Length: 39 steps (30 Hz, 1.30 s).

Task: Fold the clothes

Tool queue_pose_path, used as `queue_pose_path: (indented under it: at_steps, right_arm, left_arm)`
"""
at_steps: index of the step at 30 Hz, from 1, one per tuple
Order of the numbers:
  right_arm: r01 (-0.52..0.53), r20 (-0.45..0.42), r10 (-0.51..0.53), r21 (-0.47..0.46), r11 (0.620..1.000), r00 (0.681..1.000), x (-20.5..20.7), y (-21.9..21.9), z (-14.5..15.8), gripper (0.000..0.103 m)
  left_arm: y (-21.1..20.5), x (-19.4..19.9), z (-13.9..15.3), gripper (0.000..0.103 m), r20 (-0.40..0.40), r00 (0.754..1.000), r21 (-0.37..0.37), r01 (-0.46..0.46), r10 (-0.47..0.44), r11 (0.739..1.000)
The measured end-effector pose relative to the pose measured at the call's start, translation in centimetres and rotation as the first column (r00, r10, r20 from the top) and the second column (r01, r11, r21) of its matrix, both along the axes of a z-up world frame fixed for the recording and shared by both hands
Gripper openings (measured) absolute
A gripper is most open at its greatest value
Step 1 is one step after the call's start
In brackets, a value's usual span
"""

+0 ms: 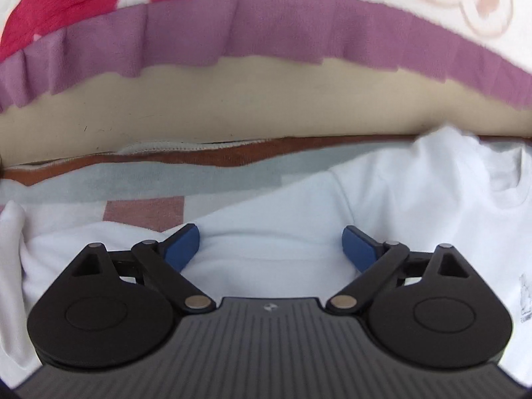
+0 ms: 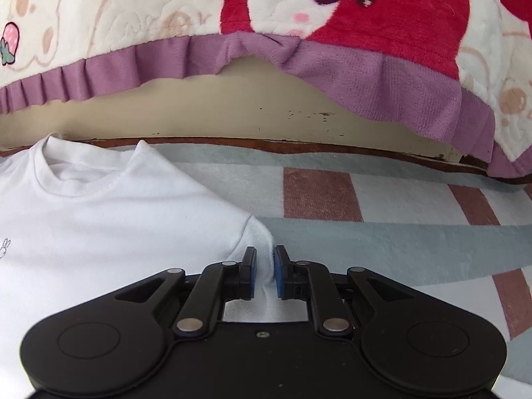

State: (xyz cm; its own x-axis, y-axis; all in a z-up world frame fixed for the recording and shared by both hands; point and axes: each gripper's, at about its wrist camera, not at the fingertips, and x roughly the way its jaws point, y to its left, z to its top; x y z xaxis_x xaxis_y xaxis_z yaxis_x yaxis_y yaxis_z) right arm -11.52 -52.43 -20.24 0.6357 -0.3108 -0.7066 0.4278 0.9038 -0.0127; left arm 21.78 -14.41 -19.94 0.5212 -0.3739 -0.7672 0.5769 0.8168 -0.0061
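A white T-shirt [image 1: 415,199] lies flat on a striped blanket, collar toward the far edge. In the left wrist view my left gripper [image 1: 271,244] is open, its blue pads spread over the shirt's left sleeve and shoulder area, holding nothing. In the right wrist view the same white T-shirt [image 2: 109,219] lies at the left, and my right gripper [image 2: 265,271] is shut on a pinch of the shirt's right sleeve edge, white cloth showing between the blue pads.
The striped grey, white and brown blanket [image 2: 382,232] covers the surface. Behind it runs a beige board [image 2: 232,113] draped with a plush cartoon quilt with purple frill [image 2: 382,76], also seen in the left wrist view [image 1: 282,26].
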Motion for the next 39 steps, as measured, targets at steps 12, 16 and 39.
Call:
queue_pose_path:
  at_steps: [12, 16, 39]
  right_arm:
    - [0.041, 0.055, -0.038, -0.057, 0.998, 0.998, -0.7, -0.4, 1.8, 0.0]
    - [0.07, -0.038, -0.081, -0.225, 0.972, 0.996, -0.4, -0.2, 1.2, 0.0]
    - [0.07, 0.047, -0.075, 0.087, 0.994, 0.996, -0.6, -0.9, -0.4, 0.041]
  left_arm:
    - [1.6, -2.1, 8.2, 0.005, 0.193, 0.979, -0.136, -0.035, 0.061, 0.99]
    - [4.1, -0.7, 5.7, 0.036, 0.024, 0.986, -0.093, -0.161, 0.164, 0.983]
    - [11.7, -3.1, -0.6, 0.004, -0.334, 0.805, -0.503, -0.592, 0.49, 0.629]
